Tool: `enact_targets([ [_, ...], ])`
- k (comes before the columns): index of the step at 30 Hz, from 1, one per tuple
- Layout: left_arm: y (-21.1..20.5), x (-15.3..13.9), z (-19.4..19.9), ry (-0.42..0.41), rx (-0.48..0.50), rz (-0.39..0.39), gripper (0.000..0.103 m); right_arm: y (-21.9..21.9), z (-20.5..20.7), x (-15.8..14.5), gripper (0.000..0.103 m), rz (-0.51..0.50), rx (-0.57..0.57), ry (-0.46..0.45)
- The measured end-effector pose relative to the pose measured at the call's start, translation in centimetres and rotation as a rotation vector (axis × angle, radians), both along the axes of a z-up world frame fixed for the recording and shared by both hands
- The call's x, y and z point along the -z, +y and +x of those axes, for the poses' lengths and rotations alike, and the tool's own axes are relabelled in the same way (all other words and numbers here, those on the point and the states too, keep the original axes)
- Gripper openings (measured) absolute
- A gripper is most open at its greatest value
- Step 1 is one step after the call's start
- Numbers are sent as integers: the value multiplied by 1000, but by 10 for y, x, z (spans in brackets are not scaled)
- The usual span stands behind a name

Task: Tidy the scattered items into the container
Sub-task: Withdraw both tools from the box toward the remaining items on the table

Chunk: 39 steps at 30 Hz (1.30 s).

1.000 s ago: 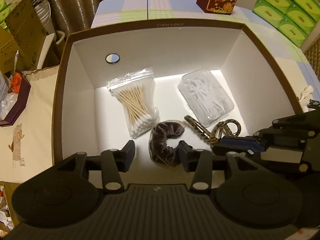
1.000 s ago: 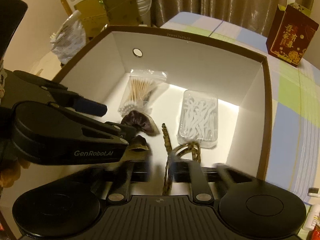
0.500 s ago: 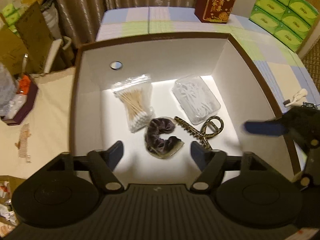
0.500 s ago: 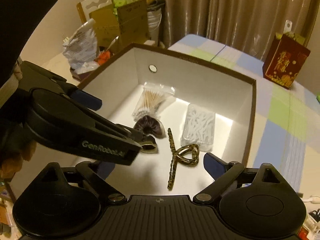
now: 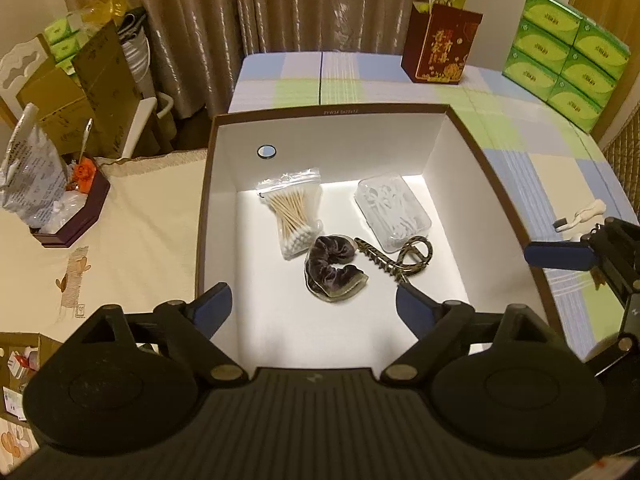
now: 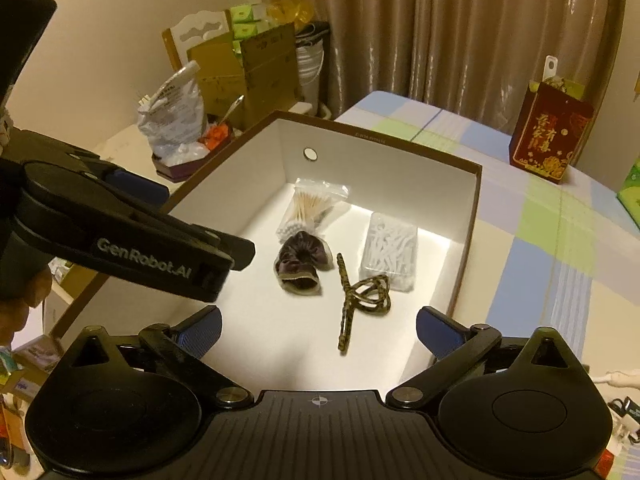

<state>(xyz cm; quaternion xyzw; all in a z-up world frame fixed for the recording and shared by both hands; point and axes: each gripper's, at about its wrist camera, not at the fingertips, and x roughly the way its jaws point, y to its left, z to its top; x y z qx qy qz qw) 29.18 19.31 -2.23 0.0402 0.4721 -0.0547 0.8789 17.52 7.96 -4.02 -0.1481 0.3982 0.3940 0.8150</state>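
**Both tools empty above the box, four items down inside**

Brown curtains hang at the far end, and a checked pastel cloth covers the surface (image 5: 400, 88) that carries the brown-rimmed white cardboard box (image 5: 332, 110) I am filling. From where I steer, both cameras look steeply down into it.

On the box floor, toward the far wall, lie a clear zip bag of wooden cotton swabs (image 5: 294, 212) on the left and a clear plastic case of white floss picks (image 5: 394, 212) on the right. Nearer to me sits a dark purple velvet scrunchie (image 5: 332, 266), touching the swab bag's near end, and just right of it a leopard-patterned hair claw clip (image 5: 396, 258), its loop against the case's near corner. I judge they lie loose and unstacked because each was simply let go over open floor, which suits soft, light things that cannot break.

My left tool (image 5: 314, 308) has its jaws opening, nothing between them, only bare box floor showing through the gap. My right tool (image 6: 318, 330) is likewise opening wide and empty, with the clip lying beyond its fingertips, untouched.

Outside the box, on the cloth at the right, a small white object with a dark tip (image 5: 580, 214) lies beside the right tool's blue pad; I cannot tell what it is. It may be the next thing to collect.
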Motion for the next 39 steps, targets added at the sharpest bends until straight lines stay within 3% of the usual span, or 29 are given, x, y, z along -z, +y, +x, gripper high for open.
enact_targets([
  [9, -7, -17, -34, -41, -21, -8, 92, -30, -21, -13, 101, 39, -12, -6],
  [23, -19, -22, -89, -51, -84, -40, 95, -76, -45, -19, 101, 81, -68, 20],
  [39, -36, -28, -146, -60, -151, -22, 96, -110, -58, -23, 101, 93, -134, 53],
])
